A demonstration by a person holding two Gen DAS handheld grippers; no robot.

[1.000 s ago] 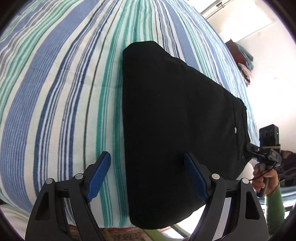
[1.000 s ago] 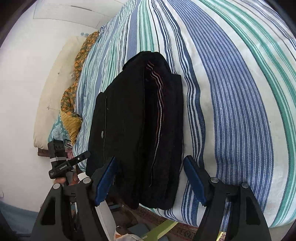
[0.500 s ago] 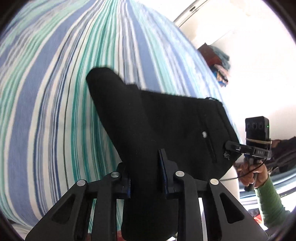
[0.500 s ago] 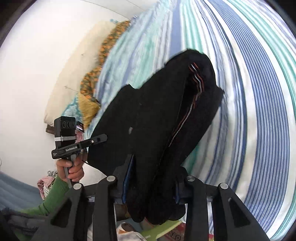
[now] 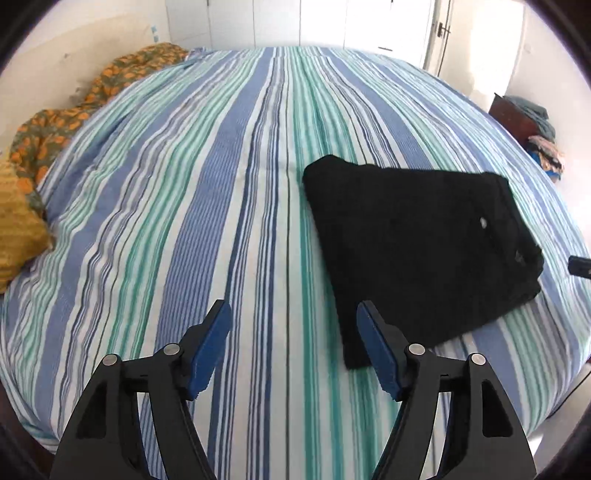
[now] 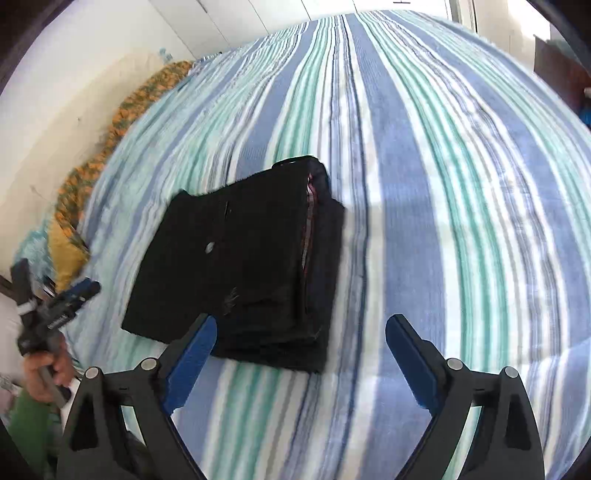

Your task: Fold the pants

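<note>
The black pants (image 5: 417,243) lie folded into a compact stack on the striped bed (image 5: 207,192). In the right wrist view the pants (image 6: 240,266) show their layered edge with a red-lined seam. My left gripper (image 5: 293,345) is open and empty, above the sheet just left of the stack's near corner. My right gripper (image 6: 301,356) is open and empty, just in front of the stack's near edge. The left gripper also shows in the right wrist view (image 6: 55,310), held in a hand at the far left.
A yellow and orange patterned blanket (image 5: 40,129) is bunched along the left side of the bed by the wall. A dark stand with piled clothes (image 5: 532,125) is off the right side. White cupboard doors (image 5: 295,22) stand beyond the bed.
Both grippers were shut on the pants half a second ago, lifting them. Now both are open, drawn back, and the folded pants lie on the bed further from its edge.
</note>
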